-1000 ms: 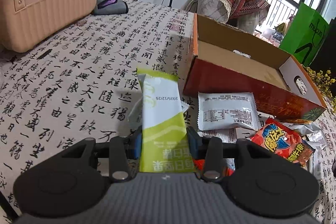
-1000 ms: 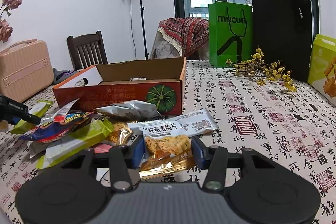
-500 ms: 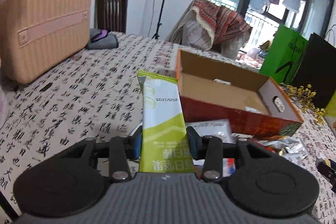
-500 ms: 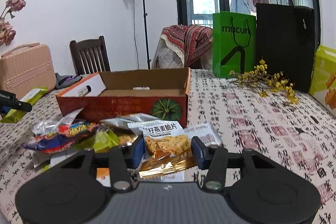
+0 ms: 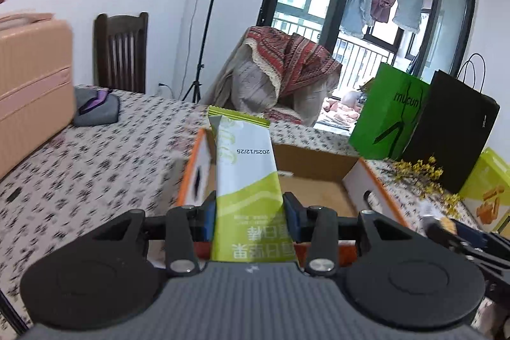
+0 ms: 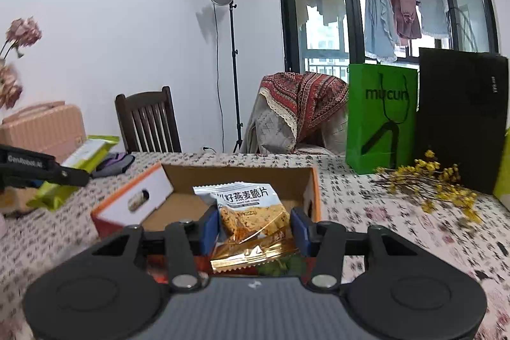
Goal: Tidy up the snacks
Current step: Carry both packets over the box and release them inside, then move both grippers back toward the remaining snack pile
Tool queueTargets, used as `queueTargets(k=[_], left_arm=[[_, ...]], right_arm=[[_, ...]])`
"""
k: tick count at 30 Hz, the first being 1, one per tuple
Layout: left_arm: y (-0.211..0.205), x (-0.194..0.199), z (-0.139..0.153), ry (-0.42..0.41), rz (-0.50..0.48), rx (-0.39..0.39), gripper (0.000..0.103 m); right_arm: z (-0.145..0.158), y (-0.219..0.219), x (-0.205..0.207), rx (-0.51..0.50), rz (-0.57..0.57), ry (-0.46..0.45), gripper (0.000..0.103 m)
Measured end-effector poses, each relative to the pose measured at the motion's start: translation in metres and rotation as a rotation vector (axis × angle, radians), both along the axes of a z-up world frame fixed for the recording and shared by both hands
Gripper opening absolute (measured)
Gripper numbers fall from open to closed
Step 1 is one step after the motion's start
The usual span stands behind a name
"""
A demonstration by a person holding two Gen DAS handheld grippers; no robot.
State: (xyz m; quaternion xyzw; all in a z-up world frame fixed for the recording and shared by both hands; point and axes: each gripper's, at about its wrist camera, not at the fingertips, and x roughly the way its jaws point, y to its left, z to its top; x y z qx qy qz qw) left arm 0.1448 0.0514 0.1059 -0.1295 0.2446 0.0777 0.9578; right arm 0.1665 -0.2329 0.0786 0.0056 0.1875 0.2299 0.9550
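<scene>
My left gripper (image 5: 250,214) is shut on a long green-and-white snack bar (image 5: 247,177), held up in front of the open orange cardboard box (image 5: 322,190). My right gripper (image 6: 253,228) is shut on an oat crisp packet (image 6: 247,206), white on top with a gold bottom edge, raised before the same box (image 6: 204,203). In the right wrist view the left gripper (image 6: 41,174) with its green bar (image 6: 87,152) shows at the far left. The right gripper's tip (image 5: 446,228) appears at the right edge of the left wrist view. The box floor looks bare.
A table under a calligraphy-print cloth (image 6: 398,222) carries a pink suitcase (image 5: 28,91), a grey pouch (image 5: 97,110), a green bag (image 6: 381,120), a black bag (image 6: 462,120) and yellow flowers (image 6: 430,180). A dark chair (image 6: 148,120) and a lamp stand (image 6: 228,59) stand behind.
Both grippers have risen and moved toward the box with their packets still held. The loose snack pile on the table has dropped out of both views.
</scene>
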Motion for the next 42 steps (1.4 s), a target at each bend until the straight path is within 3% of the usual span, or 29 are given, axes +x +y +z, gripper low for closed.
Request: queueTargets(k=[8, 19, 20, 22, 25, 27, 28, 31, 42], left_arm=[[-0.016, 0.064, -0.006, 0.044, 0.006, 0.029, 0.043], [-0.01, 0.104, -0.041, 0.116, 0.03, 0.043, 0.044], [-0.009, 0.104, -0.042, 0.111, 0.027, 0.039, 0.047], [-0.006, 0.1, -0.043, 0.094, 0.02, 0.034, 0.072], [-0.003, 0.091, -0.039, 0.052, 0.052, 0.05, 0.102], [0.0, 0.085, -0.037, 0.03, 0.057, 0.04, 0.103], [0.001, 0.085, -0.035, 0.034, 0.054, 0.028, 0.103], [0.007, 0.081, -0.037, 0.053, 0.046, -0.011, 0.103], [0.017, 0.035, -0.044, 0.061, 0.02, -0.001, 0.103]], right_arm=[[0.007, 0.041, 0.059, -0.017, -0.007, 0.029, 0.048], [-0.03, 0.075, 0.115, -0.054, -0.063, 0.132, 0.048], [-0.034, 0.074, 0.116, -0.056, -0.067, 0.14, 0.049], [-0.039, 0.074, 0.118, -0.063, -0.073, 0.149, 0.05], [-0.044, 0.068, 0.117, -0.047, -0.07, 0.17, 0.067], [-0.045, 0.064, 0.115, -0.036, -0.066, 0.183, 0.097], [-0.045, 0.063, 0.112, -0.034, -0.061, 0.182, 0.101], [-0.043, 0.061, 0.105, -0.05, -0.055, 0.168, 0.103], [-0.036, 0.042, 0.066, -0.045, -0.019, 0.167, 0.103]])
